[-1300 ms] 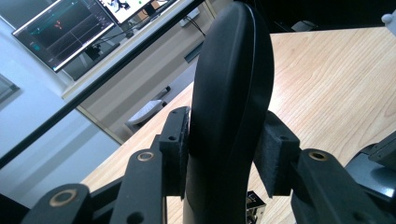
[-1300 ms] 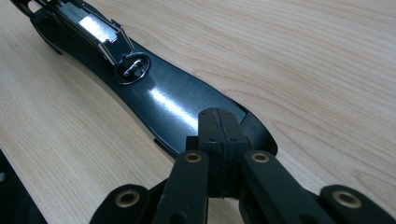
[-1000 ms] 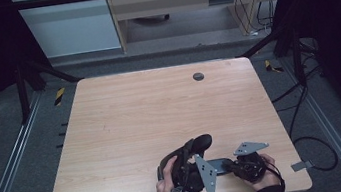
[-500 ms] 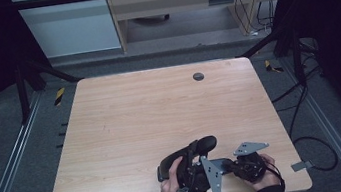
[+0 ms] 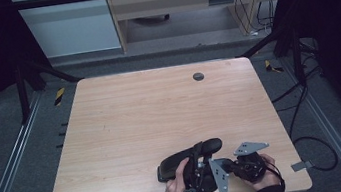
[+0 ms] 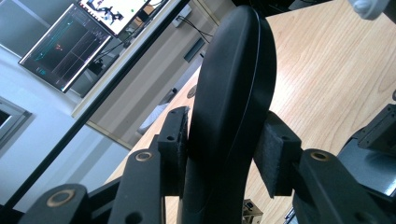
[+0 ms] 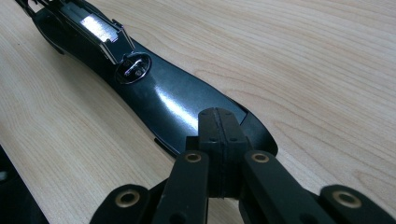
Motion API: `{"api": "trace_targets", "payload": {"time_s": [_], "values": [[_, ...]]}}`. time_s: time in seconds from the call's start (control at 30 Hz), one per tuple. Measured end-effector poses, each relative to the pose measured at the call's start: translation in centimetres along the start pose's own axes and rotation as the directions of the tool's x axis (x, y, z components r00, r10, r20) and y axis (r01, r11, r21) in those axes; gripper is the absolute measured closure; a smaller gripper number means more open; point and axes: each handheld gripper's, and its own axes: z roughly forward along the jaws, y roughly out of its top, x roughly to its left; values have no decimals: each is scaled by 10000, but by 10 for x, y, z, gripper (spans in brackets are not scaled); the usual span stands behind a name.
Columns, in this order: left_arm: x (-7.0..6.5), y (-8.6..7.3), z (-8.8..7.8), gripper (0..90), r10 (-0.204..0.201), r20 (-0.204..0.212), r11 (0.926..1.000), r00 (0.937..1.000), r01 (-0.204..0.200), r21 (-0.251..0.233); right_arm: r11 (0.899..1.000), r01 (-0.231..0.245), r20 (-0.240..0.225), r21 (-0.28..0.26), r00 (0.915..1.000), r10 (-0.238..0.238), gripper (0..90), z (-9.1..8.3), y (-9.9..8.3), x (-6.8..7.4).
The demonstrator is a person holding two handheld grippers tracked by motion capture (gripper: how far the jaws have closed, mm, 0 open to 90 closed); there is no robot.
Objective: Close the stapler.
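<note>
Gripping a long black stapler [image 5: 189,156], the left gripper [image 5: 196,165] sits at the near edge of the wooden table [image 5: 160,112], a bit right of centre. In the left gripper view its two pads press on either side of the stapler's smooth curved black body [image 6: 231,93], so it's closed on the stapler, w/ the body rising up between the jaws twd the far side of the room. The person's left hand [image 5: 176,188] wraps the gripper from below.

Right gripper [image 5: 228,163] is just beside it, to the right, also at the near edge; grey three-cornered plate [image 5: 250,147] on top, right hand [image 5: 263,179] around it. In the right gripper view the pads [image 7: 219,128] meet w/ no gap & nothing between them: jaws fully closed, empty. Their tips hover over, or rest at, the rounded near end of the stapler [image 7: 173,102]; can't tell if touching.

Stapler lies across the table roughly left-right in the high view, one end pointing left, the other twd upper right. Right gripper view shows its glossy black base w/ a metal strip [image 7: 100,25] & a round recess [image 7: 135,67] further along.

Elsewhere: round dark grommet [image 5: 198,76] near the table's far edge, well apart from both grippers. A cable [image 5: 311,144] loops on the floor to the right. In the left gripper view, monitors [image 6: 70,42] show at upper left behind a dark bar.
</note>
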Motion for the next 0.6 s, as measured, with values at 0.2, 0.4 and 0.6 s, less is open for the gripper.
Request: {"api": "trace_targets", "payload": {"time_s": [0.2, 0.4, 0.6], "values": [[-6, 0, 2, 573, 126, -20, 9999, 9999, -126, 17, 10000, -77, -38, 35, 10000, 77, 900, -1, 0, 0], [-9, 0, 3, 573, 287, -84, 9996, 9996, -286, 36, 10000, -74, -37, 8, 10000, 74, 900, 0, 0, -1], [-15, 0, 6, 573, 510, -147, 9987, 9986, -509, 66, 10000, -90, -69, -7, 9999, 90, 900, -1, 0, -1]]}}
